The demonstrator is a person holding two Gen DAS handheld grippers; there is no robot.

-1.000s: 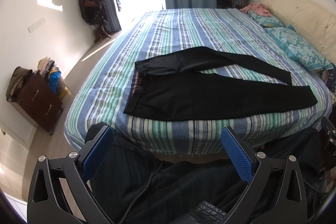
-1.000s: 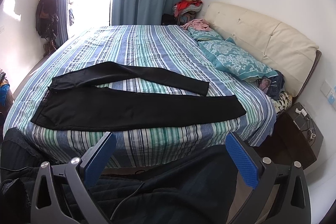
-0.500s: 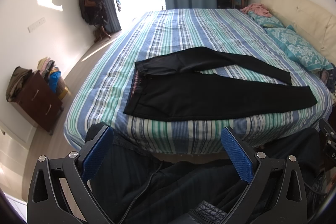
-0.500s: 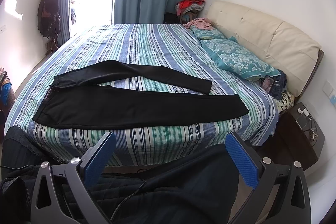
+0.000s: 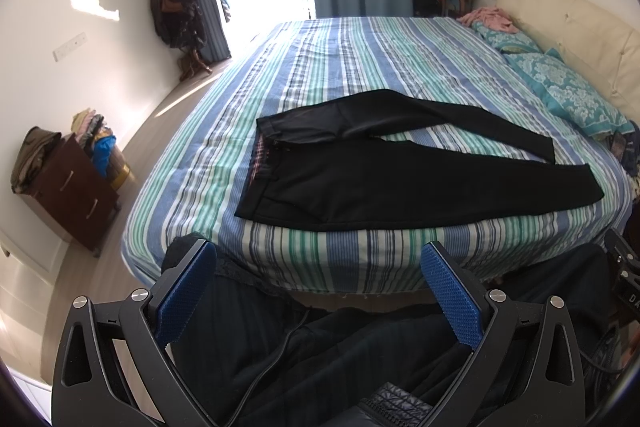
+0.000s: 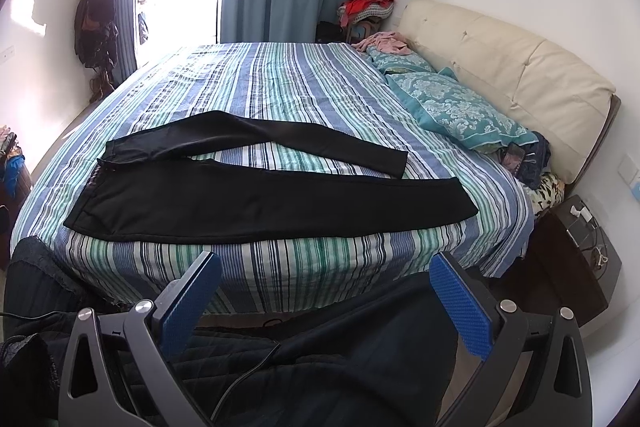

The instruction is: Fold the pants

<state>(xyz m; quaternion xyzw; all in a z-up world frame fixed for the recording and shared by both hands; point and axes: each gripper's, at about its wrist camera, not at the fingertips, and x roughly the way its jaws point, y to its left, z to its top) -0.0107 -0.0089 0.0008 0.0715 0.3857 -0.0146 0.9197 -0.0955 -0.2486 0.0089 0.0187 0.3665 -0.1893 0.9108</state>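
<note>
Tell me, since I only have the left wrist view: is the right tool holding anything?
Observer: No. The right tool is open and empty, short of the bed.
Operator: What's past the cuff end of the pants, off the bed?
Observer: A dark nightstand with cables on top.
Operator: Anything on that wall?
Observer: A white socket plate, just beyond the headboard.

Pants [image 5: 400, 183]: black, unfolded, flat on the striped bed [image 5: 340, 67]
Waistband: points to 9 o'clock
Legs: spread in a narrow V toward 3 o'clock
Place: near bed's front edge
</note>
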